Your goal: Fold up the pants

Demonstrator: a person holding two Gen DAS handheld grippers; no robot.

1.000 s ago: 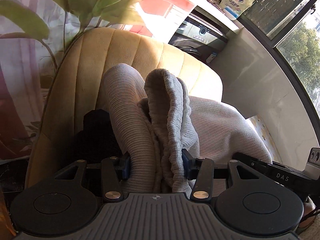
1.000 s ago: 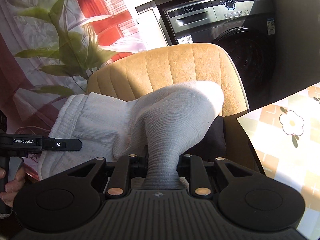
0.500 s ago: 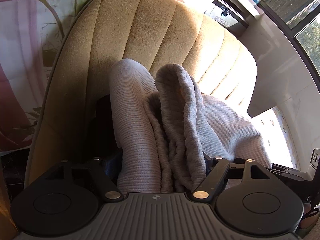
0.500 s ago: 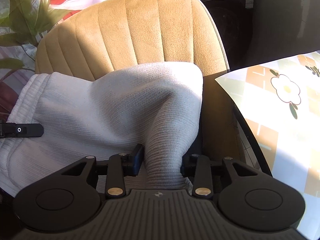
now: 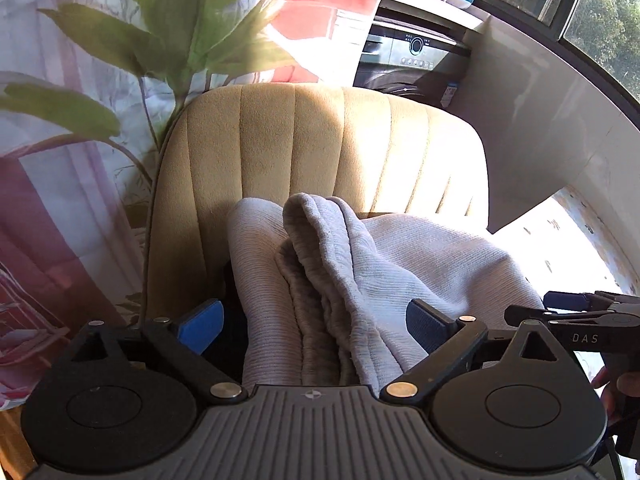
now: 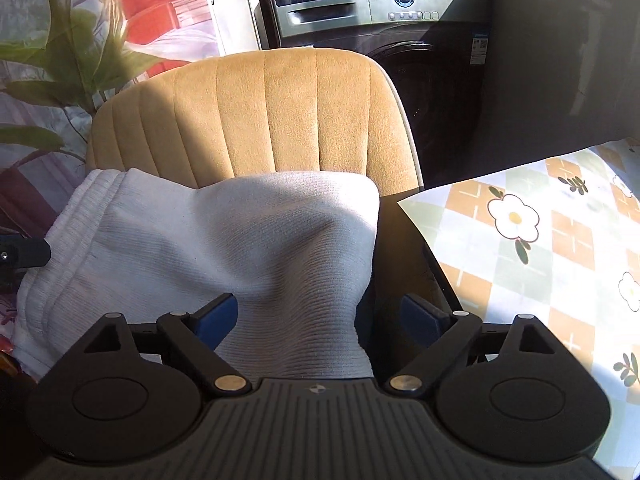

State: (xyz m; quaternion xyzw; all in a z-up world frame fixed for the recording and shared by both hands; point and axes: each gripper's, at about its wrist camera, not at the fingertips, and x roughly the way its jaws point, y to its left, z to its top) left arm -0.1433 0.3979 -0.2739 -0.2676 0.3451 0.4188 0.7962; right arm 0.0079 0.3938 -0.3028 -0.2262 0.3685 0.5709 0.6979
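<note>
I have just opened the jaws of both the left gripper [image 5: 314, 326] and the right gripper [image 6: 316, 318] to full spread; the grey pants [image 5: 400, 264] lie between the blue pads of each, no longer pinched as they were a second ago. The pants rest bunched on the seat of the yellow chair [image 5: 320, 148], beside the table [image 6: 540, 248]. I judge this fold as released, so withdrawal or re-gripping is next.

1. Between the fingers: pale grey pants [image 5: 360, 280], ribbed knit cloth, matt.
2. Beyond the fingertips: mustard chair back [image 6: 280, 120], channelled suede-like upholstery.
3. Farther beyond: washing machine [image 6: 380, 12], glossy brushed-metal front.
</note>
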